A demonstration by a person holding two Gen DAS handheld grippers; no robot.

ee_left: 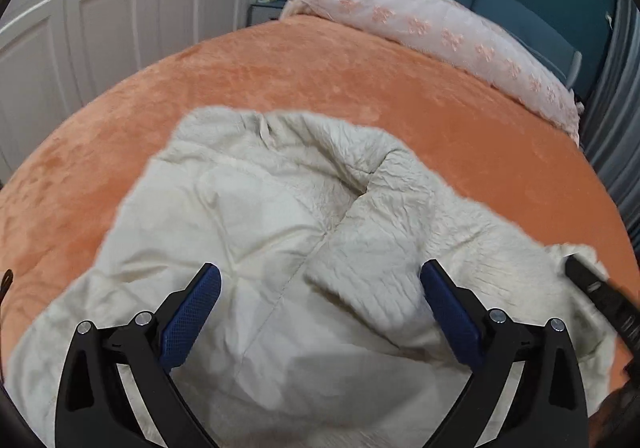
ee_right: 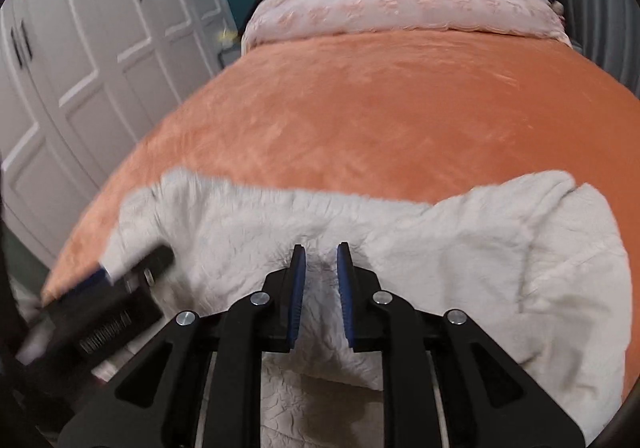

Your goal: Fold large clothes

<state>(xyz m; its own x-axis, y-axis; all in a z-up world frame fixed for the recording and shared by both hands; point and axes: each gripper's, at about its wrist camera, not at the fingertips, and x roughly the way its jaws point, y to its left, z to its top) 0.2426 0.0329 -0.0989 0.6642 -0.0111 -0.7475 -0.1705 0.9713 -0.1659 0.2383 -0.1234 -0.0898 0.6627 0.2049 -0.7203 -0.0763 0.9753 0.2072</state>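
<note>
A crumpled cream garment (ee_left: pixel 304 232) lies on the near part of an orange bed cover (ee_left: pixel 320 79). My left gripper (ee_left: pixel 320 276) hovers over the garment's middle, jaws wide open with nothing between the blue pads. My right gripper (ee_right: pixel 321 254) sits at the garment's (ee_right: pixel 440 240) near edge with its jaws nearly together. Cloth puckers into the narrow gap at the tips, so a fold looks pinched. In the right wrist view the left gripper (ee_right: pixel 132 266) shows blurred at the left, over the garment's corner. One black finger (ee_left: pixel 592 282) of the right gripper shows at the left view's right edge.
A pink flowered duvet (ee_left: pixel 440 27) lies across the head of the bed against a blue headboard (ee_left: pixel 500 3). White wardrobe doors (ee_right: pixel 88 59) stand along the left side. Bare orange cover (ee_right: pixel 400 107) stretches beyond the garment.
</note>
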